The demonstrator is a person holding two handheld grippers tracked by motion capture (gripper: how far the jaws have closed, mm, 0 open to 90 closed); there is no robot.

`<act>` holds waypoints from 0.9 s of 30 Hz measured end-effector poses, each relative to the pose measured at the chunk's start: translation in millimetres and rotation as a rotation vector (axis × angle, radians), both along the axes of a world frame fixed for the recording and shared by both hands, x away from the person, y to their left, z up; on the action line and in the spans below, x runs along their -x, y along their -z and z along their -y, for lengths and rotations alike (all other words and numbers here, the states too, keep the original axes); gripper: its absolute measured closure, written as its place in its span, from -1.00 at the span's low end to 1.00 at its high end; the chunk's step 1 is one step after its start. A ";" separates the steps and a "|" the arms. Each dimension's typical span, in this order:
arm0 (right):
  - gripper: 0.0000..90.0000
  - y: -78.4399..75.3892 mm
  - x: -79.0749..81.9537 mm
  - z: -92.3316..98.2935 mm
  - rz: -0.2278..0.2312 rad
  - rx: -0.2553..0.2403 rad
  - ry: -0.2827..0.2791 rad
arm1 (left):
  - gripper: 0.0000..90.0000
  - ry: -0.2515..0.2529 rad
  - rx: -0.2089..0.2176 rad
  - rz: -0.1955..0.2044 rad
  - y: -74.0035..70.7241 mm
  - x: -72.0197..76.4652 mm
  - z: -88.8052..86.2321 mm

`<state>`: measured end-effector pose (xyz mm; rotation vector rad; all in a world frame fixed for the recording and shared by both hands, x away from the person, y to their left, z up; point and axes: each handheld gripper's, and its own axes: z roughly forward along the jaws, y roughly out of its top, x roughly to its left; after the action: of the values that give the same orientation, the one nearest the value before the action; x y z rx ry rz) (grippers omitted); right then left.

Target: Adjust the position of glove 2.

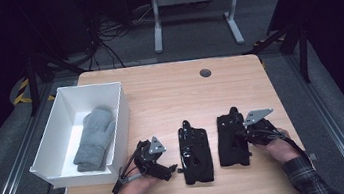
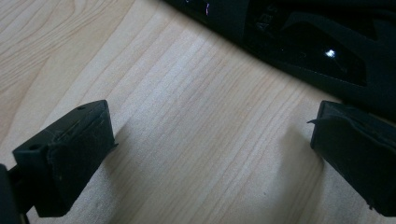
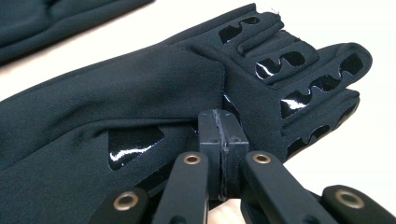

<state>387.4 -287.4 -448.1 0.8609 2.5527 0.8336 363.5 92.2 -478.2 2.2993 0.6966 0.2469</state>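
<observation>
- While the right gripper (image 1: pixel 244 137) is pressing its jaws together on the black glove (image 1: pixel 232 140) at the right, we are looking down on a wooden table (image 1: pixel 170 97) from above.
- In the right gripper view, we are seeing those jaws meeting tight with a pinch of the glove's (image 3: pixel 140 98) fabric seemingly caught at their tips, near where the fingers begin; we are judging this a thin grip.
- That glove is lying just ahead of the jaws, its long axis running away from the person, fingers far.
- The left gripper (image 1: pixel 169 168) is resting with its jaws wide apart and nothing between them, just left of the second black glove (image 1: pixel 195 152), which is lying parallel to the first.
- Each hand is therefore nearer its own glove.
- A white bin (image 1: pixel 118 115) at the left is holding a grey mitten (image 1: pixel 94 138); it is lying well left of the gripped glove.
- We are finding no readable brand, label or writing anywhere; the gloves are showing glossy patches.
</observation>
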 end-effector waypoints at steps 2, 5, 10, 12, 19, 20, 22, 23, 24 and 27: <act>1.00 0.0 4.1 -4.3 -0.005 0.000 -0.014 | -1.00 0.000 0.000 0.000 0.0 0.0 0.0; 1.00 0.1 9.7 -10.4 -0.009 -0.001 -0.033 | -1.00 0.000 0.000 0.000 0.0 0.0 0.0; 1.00 0.3 18.6 -19.1 -0.018 -0.004 -0.068 | -1.00 0.001 0.001 0.000 0.0 0.0 0.0; 1.00 0.4 21.3 -21.7 -0.022 -0.006 -0.078 | -1.00 0.000 0.000 0.000 0.0 0.0 0.0; 1.00 -0.1 30.8 -31.0 -0.025 -0.004 -0.113 | -1.00 -0.002 0.000 0.000 -0.1 0.0 0.1; 1.00 -0.9 31.3 -30.2 -0.022 -0.009 -0.111 | -1.00 -0.003 0.002 -0.001 0.0 0.2 0.3; 1.00 -4.0 32.4 -26.8 -0.011 -0.026 -0.101 | -0.97 -0.006 -0.004 -0.007 -2.1 0.6 0.7; 1.00 -5.9 33.0 -24.0 -0.006 -0.042 -0.095 | -0.82 -0.003 -0.004 -0.005 -4.6 1.1 0.1; 1.00 -7.3 34.0 -21.2 0.000 -0.050 -0.086 | -0.64 -0.025 -0.007 -0.005 -7.5 2.2 0.4; 1.00 -7.9 37.7 -13.6 0.002 -0.062 -0.071 | -0.40 -0.051 -0.009 -0.010 -14.3 2.8 2.4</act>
<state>349.7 -273.7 -440.2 0.7908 2.5817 0.9384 360.7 89.9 -463.9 2.2950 0.7611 0.2626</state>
